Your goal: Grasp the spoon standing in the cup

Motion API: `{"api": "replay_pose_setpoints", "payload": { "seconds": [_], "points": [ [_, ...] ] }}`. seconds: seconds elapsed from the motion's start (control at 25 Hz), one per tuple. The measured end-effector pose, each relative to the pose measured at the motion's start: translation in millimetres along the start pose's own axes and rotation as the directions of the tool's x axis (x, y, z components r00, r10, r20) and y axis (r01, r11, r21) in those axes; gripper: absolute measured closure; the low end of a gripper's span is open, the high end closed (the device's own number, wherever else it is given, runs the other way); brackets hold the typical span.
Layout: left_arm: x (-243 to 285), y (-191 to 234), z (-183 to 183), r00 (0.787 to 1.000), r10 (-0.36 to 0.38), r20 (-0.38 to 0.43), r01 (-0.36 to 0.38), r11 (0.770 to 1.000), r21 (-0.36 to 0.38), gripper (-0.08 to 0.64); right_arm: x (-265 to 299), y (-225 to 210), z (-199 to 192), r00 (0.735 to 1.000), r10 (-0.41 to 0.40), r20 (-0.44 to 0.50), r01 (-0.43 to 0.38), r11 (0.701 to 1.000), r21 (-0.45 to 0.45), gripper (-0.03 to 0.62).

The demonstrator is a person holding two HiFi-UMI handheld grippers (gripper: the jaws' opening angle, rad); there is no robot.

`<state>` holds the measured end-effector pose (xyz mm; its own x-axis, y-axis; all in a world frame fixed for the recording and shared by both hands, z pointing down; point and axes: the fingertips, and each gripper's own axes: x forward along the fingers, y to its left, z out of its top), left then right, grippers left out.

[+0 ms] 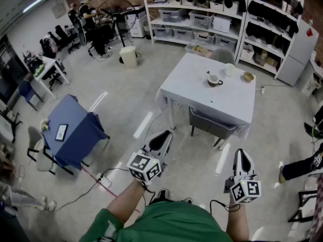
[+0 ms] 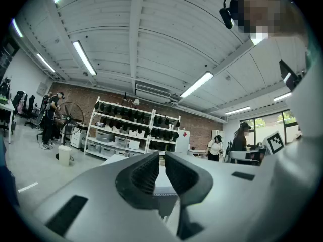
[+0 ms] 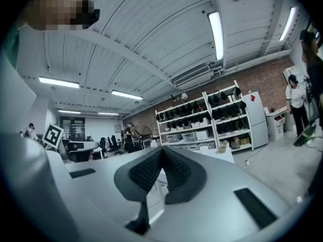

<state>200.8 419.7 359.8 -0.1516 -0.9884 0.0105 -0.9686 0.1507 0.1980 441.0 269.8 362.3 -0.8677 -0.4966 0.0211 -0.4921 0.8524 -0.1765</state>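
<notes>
The grey left hand-held gripper (image 1: 162, 136) and the grey right hand-held gripper (image 1: 241, 155) are held level, side by side, on bare forearms. Both pairs of jaws are closed together, with nothing gripped.

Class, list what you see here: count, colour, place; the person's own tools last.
table: one, white, centre right
cup: one, white, on that table
spoon: one, colour unclear, standing in the cup
second cup: one, white, beside the first
bowl: one, tan, table's right edge
chair: one, grey, at the table's near side
blue table: one, blue, left
shelving: two units, white, back wall
left tool: one, white, shut, empty, bottom centre
right tool: one, white, shut, empty, bottom right
</notes>
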Motion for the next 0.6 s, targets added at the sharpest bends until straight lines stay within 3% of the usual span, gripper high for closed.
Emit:
{"api": "replay_pose_setpoints", "payload": {
  "seconds": [0.6],
  "points": [
    [-13.6,-34.5,-4.5,0.998,0.069,-0.008,-0.069,0.998,0.004,0.509,-25.0,-21.2,-1.2,0.999,0.040,-0.030,-0.040,0.999,0.013,0.571]
  ]
}}
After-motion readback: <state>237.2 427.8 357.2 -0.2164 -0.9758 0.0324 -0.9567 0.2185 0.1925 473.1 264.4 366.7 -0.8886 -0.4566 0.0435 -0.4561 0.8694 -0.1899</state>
